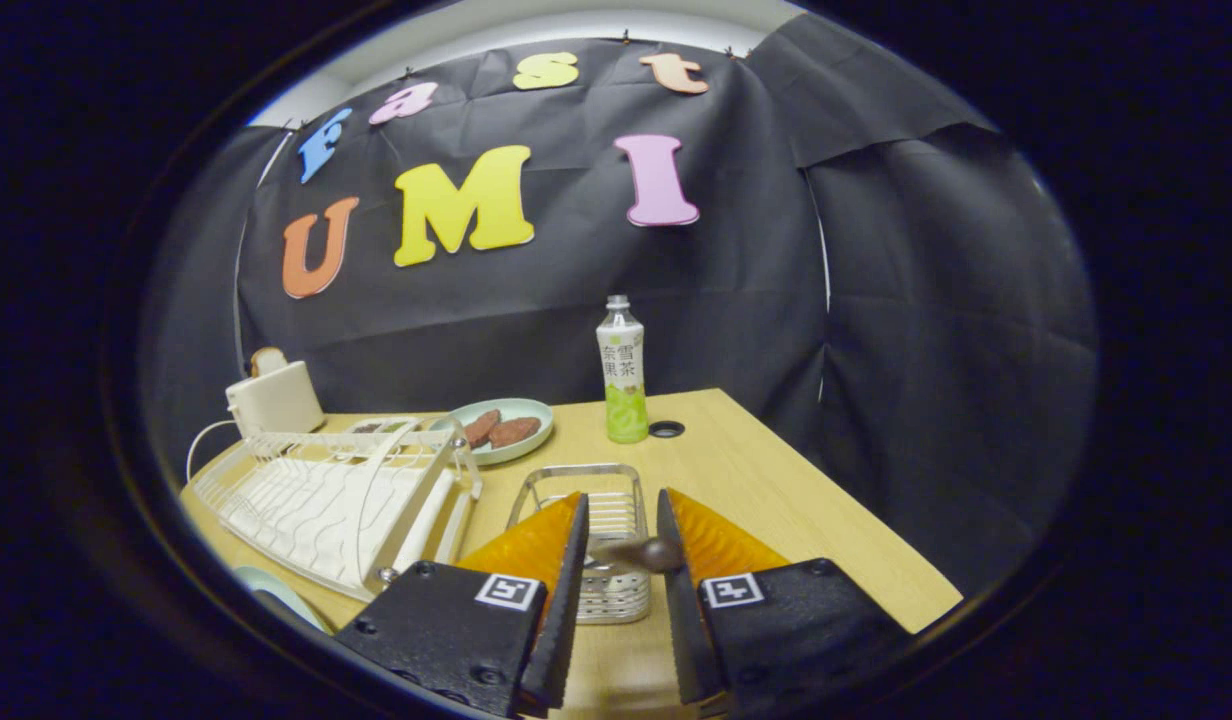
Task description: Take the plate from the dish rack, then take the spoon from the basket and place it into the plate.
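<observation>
Gripper view: the gripper point(621, 545) hung over the wire basket point(588, 500) on the tabletop point(776, 490), fingers part-open w/ a gap between them. The spoon point(641, 553) lay across that gap, blurred; rounded end touched the right finger, so a two-sided grip could not be confirmed. Long axis ran approx. left-right, across the fingers. Judged light, stiff, slick; best held at mid-handle. The dish rack point(336, 500) stood just left of the basket. A pale plate point(276, 592) edge showed near the rack's front, well apart from the spoon.
</observation>
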